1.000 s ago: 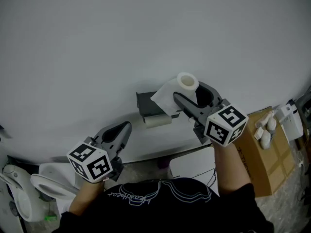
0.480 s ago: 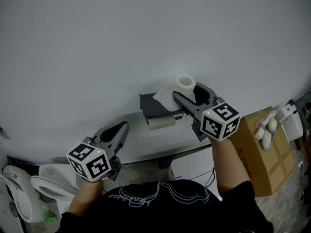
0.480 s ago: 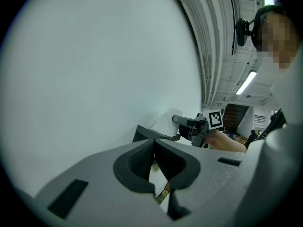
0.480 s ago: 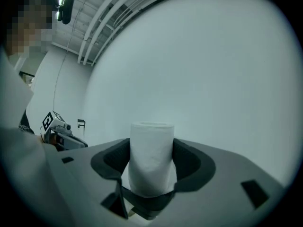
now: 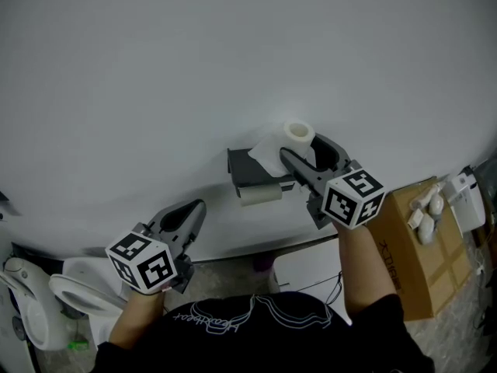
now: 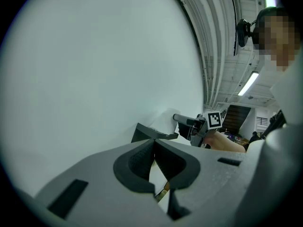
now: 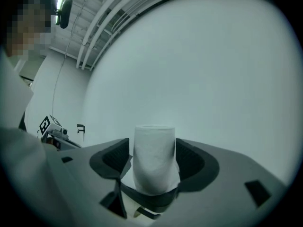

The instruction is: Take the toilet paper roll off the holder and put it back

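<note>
White roll [image 5: 299, 133] clamped in right tongs [image 7: 152, 145], just loosening, beside holder [image 5: 248, 169]; left tongs [image 6: 154, 144] closed, empty.

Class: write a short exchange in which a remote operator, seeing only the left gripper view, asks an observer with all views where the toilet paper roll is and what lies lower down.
Operator: I see the dark grey wall holder. Is the roll on it?
Observer: No. The white toilet paper roll is gripped upright between the right gripper's jaws, which have just been opening a little.
Operator: Anything lower down, to the right?
Observer: A brown cardboard box beside the person's right forearm.
</note>
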`<state>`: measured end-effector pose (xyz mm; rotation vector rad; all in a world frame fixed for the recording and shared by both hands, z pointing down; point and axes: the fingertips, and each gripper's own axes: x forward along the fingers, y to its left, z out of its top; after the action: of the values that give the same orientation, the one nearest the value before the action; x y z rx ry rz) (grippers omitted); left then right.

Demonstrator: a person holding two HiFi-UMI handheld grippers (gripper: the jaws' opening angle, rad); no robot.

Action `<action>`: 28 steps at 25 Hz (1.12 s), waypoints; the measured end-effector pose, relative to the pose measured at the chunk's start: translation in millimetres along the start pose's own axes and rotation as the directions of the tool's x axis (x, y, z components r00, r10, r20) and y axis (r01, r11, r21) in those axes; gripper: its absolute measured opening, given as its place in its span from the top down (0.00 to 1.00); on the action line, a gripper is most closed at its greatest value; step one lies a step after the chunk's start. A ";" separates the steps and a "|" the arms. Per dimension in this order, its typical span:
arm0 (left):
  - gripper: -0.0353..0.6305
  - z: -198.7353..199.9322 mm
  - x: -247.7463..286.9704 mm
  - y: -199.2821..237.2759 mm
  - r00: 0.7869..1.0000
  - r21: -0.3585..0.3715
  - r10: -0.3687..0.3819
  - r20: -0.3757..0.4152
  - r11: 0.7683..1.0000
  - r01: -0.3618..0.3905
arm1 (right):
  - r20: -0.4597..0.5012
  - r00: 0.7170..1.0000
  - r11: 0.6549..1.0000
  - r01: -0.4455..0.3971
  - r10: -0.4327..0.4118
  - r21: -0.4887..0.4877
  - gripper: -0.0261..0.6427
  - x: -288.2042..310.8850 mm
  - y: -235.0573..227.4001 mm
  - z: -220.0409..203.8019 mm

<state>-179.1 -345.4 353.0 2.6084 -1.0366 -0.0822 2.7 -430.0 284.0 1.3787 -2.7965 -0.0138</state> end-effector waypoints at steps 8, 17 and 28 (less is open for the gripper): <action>0.94 -5.3 2.0 -32.3 1.000 0.020 -0.030 -0.005 0.999 0.030 | -0.003 1.000 1.000 -0.009 0.009 0.027 0.58 -49.0 5.9 0.1; 0.94 -7.0 13.4 -102.1 0.994 0.025 -0.107 -0.016 0.994 0.107 | 0.030 0.990 0.986 -0.138 0.135 0.092 0.92 -121.1 57.2 -8.0; 0.94 -16.7 12.5 -165.2 0.988 0.025 -0.150 -0.023 0.988 0.151 | 0.001 0.965 0.953 -0.259 0.262 0.157 0.96 -171.1 98.7 -34.0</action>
<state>-58.4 -236.8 315.9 2.7020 -0.8379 -0.0768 29.4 -234.1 316.8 1.0131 -2.9933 0.2275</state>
